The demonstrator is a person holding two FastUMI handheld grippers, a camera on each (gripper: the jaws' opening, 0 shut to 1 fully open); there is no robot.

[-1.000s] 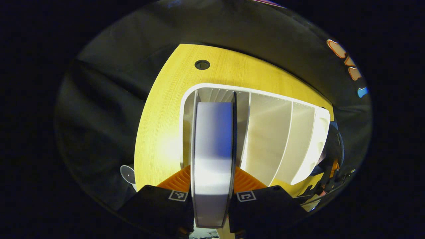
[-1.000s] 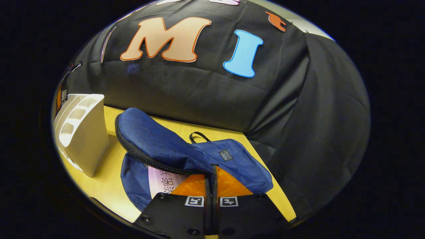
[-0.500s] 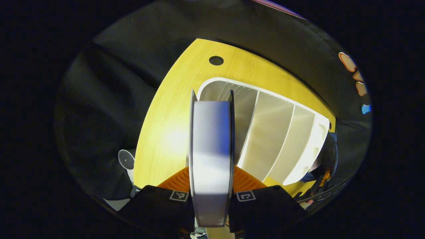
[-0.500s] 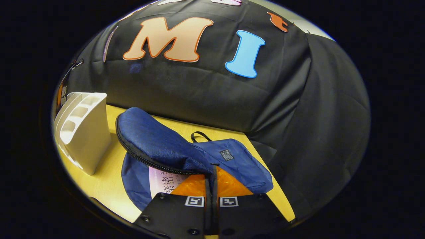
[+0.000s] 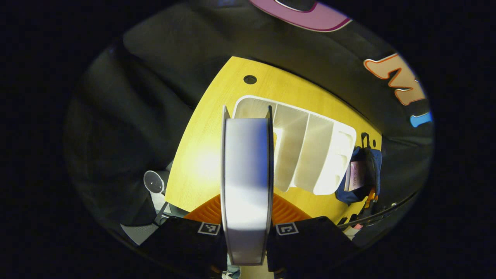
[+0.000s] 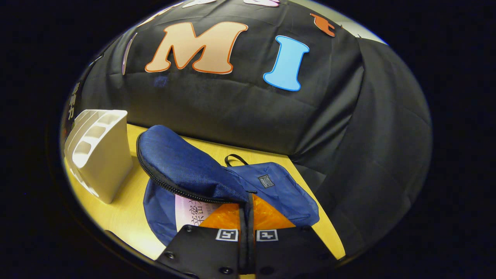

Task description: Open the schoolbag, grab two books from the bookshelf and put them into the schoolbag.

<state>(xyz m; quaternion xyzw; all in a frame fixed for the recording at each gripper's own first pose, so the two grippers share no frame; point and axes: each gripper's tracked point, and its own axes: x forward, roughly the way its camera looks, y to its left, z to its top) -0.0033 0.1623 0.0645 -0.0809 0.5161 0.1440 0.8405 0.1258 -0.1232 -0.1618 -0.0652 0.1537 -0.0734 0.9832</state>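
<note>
In the left gripper view my left gripper is shut on a book, seen edge-on with white pages between its covers, held above the table. Beyond it stands the white bookshelf with bare slots. The blue schoolbag lies far right. In the right gripper view my right gripper is shut on the zipper edge of the schoolbag's flap, holding it raised. A pale pink book lies inside the schoolbag. The bookshelf stands to the left.
The yellow wooden table has a round cable hole near its far edge. A small white round object sits beyond the table's left edge. Black cloth walls close in behind the table.
My left gripper has lifted the book up out of the bookshelf slot and away; the shelf now looks smaller and farther. The right gripper keeps holding the flap, nearly still.
</note>
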